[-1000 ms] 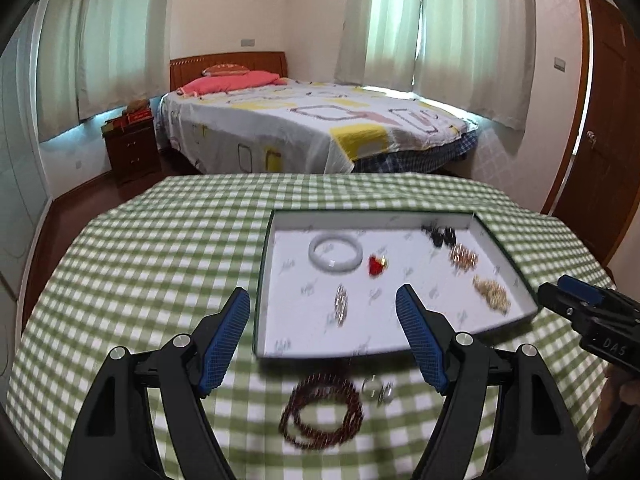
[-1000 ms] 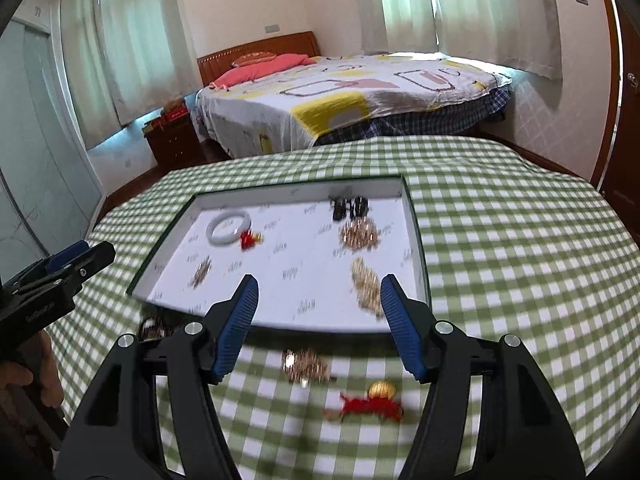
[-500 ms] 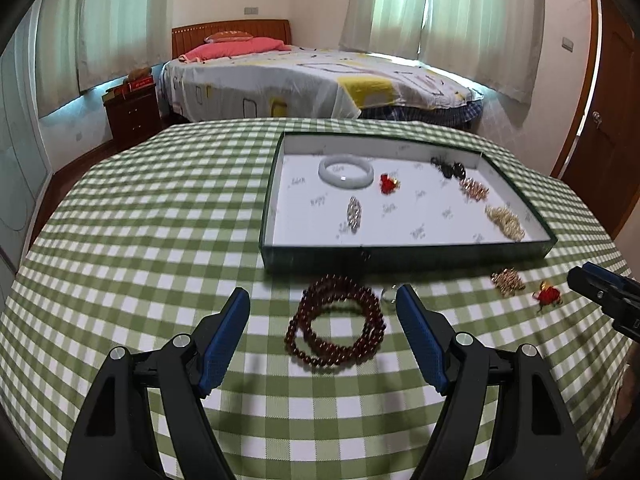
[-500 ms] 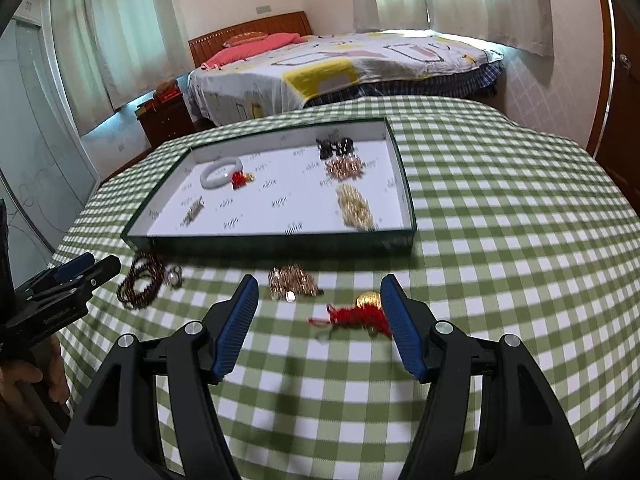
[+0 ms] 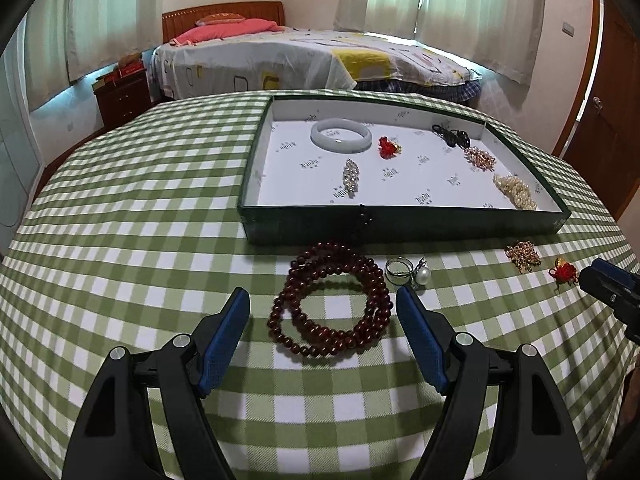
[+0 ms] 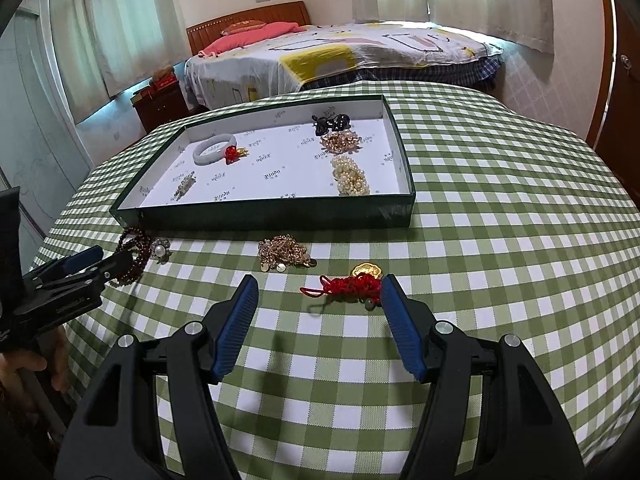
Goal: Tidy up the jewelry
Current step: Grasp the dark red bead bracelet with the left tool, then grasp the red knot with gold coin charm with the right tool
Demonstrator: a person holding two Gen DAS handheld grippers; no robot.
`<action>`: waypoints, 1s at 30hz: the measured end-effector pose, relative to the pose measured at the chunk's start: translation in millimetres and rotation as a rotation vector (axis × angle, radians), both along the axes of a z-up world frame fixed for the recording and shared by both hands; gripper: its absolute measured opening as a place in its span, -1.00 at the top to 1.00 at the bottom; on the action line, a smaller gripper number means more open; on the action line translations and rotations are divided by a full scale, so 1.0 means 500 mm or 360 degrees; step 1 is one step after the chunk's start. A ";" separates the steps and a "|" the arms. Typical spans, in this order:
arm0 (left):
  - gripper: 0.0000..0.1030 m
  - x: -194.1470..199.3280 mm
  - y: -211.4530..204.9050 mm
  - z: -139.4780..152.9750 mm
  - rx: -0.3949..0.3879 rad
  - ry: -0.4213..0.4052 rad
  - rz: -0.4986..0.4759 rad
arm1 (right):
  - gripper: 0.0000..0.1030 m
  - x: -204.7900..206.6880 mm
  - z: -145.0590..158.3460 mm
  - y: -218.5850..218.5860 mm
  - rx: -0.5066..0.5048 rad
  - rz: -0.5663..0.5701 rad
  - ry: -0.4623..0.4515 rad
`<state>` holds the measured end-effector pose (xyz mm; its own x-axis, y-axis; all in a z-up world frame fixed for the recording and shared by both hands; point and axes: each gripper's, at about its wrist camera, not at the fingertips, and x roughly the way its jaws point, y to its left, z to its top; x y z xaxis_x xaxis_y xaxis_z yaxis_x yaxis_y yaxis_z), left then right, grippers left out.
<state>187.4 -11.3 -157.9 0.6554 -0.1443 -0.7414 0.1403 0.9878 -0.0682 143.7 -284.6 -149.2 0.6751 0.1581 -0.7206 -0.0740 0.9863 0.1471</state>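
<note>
My left gripper [image 5: 323,307] hangs wide open around the dark red bead bracelet [image 5: 332,322], holding nothing; only this view shows the pearl ring [image 5: 408,272] clearly. My right gripper [image 6: 319,294] gapes empty around the red knotted charm [image 6: 348,285], with the gold chain [image 6: 282,253] beyond. The green tray [image 6: 256,216] holds a white bangle [image 6: 214,149] and pearls [image 6: 350,174].

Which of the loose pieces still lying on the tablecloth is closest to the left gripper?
The dark red bead bracelet, coiled between the open left gripper fingers. The pearl ring, gold chain and red knot charm lie farther right.
</note>
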 end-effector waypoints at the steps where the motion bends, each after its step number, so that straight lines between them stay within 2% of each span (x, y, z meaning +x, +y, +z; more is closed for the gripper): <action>1: -0.42 0.004 -0.002 -0.002 0.0000 0.0008 -0.0007 | -0.21 0.001 -0.001 -0.001 0.0000 -0.0001 0.0002; 5: -0.42 0.021 -0.006 -0.011 0.0003 0.0061 -0.0010 | -0.21 0.003 -0.004 -0.005 0.0004 -0.0008 0.0005; 11: -0.41 0.023 0.004 -0.009 -0.0035 0.0071 -0.0005 | -0.21 0.006 -0.008 -0.007 0.0004 -0.0009 0.0011; 13: -0.23 0.022 0.006 -0.009 -0.0020 0.0062 0.0003 | -0.21 0.008 -0.010 -0.008 0.0005 -0.0013 0.0014; 15: 0.12 0.019 0.011 -0.007 -0.0001 0.0051 0.0005 | -0.21 0.010 -0.011 -0.009 0.0005 -0.0016 0.0016; 16: 0.19 0.018 0.014 -0.006 -0.0007 0.0047 -0.0001 | -0.21 0.010 -0.011 -0.010 0.0006 -0.0016 0.0016; 18: 0.53 0.015 0.018 -0.006 -0.0028 0.0040 -0.0013 | -0.21 0.011 -0.013 -0.011 0.0006 -0.0019 0.0018; 19: 0.62 0.014 0.020 -0.006 -0.0049 0.0038 -0.0029 | -0.21 0.012 -0.013 -0.010 0.0005 -0.0019 0.0020; 26: 0.78 0.004 0.014 0.000 -0.0039 -0.0006 -0.0065 | -0.21 0.015 -0.016 -0.012 -0.0006 -0.0022 0.0019; 30: 0.78 -0.001 0.011 0.005 -0.0022 -0.0024 -0.0070 | -0.21 0.024 -0.021 -0.018 -0.0021 -0.0039 0.0037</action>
<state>187.1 -5.7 -155.2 0.6592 -0.1837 -0.7292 0.1848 0.9795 -0.0797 155.5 -293.4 -159.7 0.6617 0.1319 -0.7381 -0.0465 0.9897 0.1352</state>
